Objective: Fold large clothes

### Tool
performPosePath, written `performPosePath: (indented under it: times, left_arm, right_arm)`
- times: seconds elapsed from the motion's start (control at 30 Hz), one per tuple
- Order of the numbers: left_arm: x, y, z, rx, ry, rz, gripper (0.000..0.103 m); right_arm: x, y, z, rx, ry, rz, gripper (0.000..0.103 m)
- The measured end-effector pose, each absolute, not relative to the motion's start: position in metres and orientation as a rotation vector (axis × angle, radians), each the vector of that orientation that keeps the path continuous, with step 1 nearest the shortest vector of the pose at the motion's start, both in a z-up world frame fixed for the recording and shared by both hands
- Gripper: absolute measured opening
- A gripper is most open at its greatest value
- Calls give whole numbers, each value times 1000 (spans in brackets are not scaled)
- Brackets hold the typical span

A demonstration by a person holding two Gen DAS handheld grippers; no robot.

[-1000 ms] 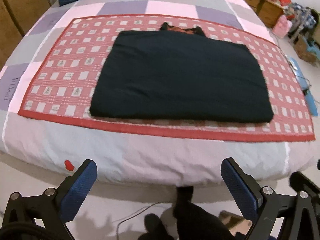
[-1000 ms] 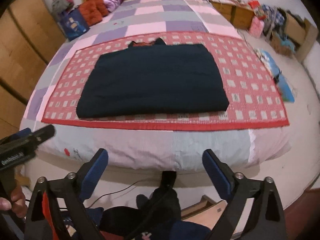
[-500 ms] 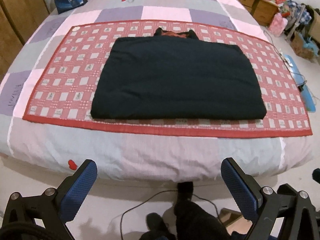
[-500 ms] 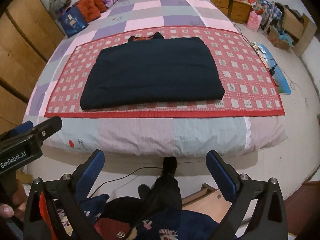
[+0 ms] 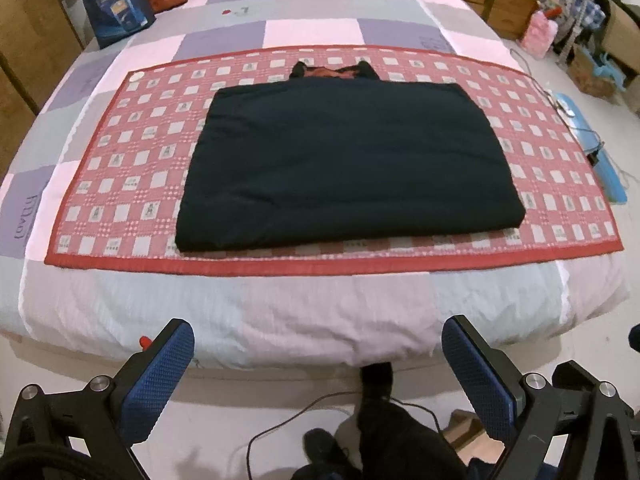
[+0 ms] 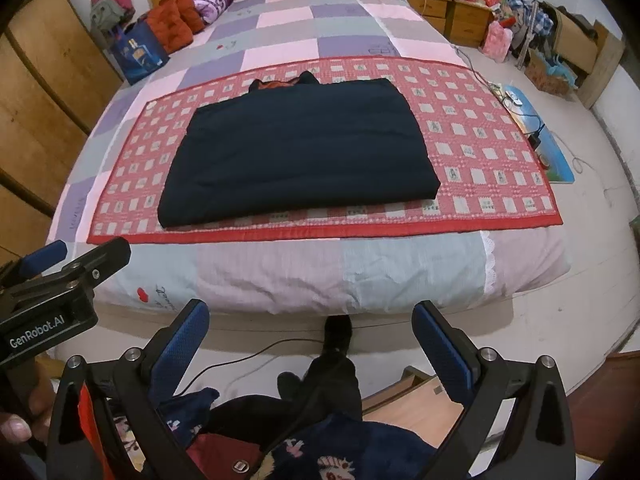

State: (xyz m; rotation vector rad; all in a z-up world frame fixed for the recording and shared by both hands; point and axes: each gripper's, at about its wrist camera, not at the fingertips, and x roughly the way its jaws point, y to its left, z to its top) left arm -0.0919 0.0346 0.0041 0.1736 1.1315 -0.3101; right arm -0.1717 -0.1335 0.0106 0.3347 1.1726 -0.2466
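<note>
A dark navy garment lies folded into a flat rectangle on a red checked mat on the bed; it also shows in the right wrist view. An orange-lined collar sticks out at its far edge. My left gripper is open and empty, held off the bed's near edge, above the floor. My right gripper is open and empty, also back from the bed. The left gripper's body shows at the left of the right wrist view.
The bed has a patchwork quilt. A blue bag and cushions sit at its far left. Wooden wardrobes stand left, bedside cabinets and clutter right. A cable and clothes lie on the floor near me.
Both grippers have drawn back and up from the bed, so more of the floor and room shows. The folded garment has not moved.
</note>
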Motion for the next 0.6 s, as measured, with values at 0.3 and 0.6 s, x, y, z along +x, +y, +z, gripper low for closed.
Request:
performPosePath:
  times: [0.3,0.6]
  left_arm:
    - [-90,32,4,182,1138,-319,102]
    - [-88,30,3,190,1140,-325,102]
  right_arm:
    - [-168,-137,12,327,1179,-257,103]
    - [-163,-135,12,329,1183,-256,103]
